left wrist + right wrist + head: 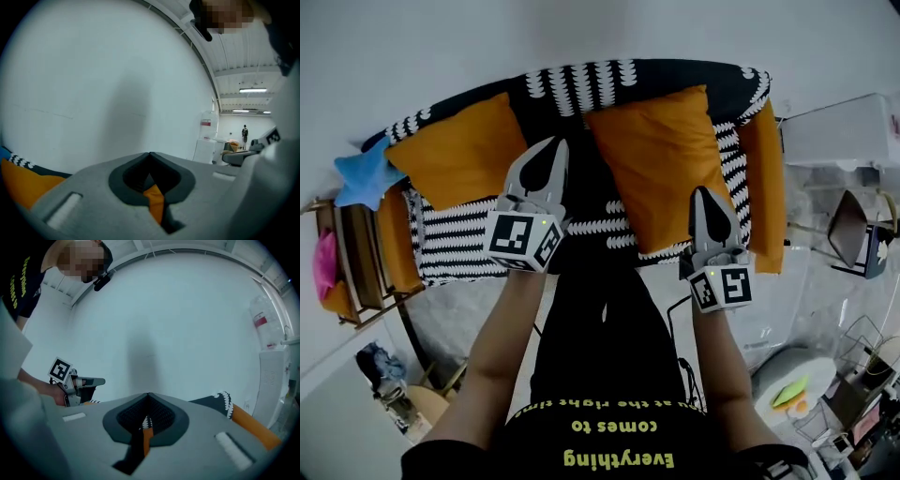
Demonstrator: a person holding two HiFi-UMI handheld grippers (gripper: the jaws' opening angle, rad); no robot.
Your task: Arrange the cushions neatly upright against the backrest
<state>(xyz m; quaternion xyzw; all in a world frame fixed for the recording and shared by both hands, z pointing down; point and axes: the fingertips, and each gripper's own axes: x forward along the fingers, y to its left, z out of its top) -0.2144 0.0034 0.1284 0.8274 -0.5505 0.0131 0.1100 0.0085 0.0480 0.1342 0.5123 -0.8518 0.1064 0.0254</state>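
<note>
Two orange cushions lean on the backrest of a sofa point(581, 80) with a black-and-white patterned cover. The left cushion point(459, 150) stands tilted, the right cushion point(661, 173) is larger and lies back against the rest. My left gripper point(560, 142) hovers shut over the dark gap between them and holds nothing. My right gripper point(705, 191) is shut too, its tips over the right cushion's lower right part. In the left gripper view the shut jaws point(150, 154) face the white wall, with orange cloth point(154, 201) showing through the slit. The right gripper point(148, 394) faces the wall as well.
Orange armrests flank the seat at right point(766, 187) and left point(394, 239). A blue star-shaped cushion point(366, 173) lies past the left end, above a wooden side shelf point(347, 272). A white cabinet point(844, 131) and a chair point(853, 234) stand at the right.
</note>
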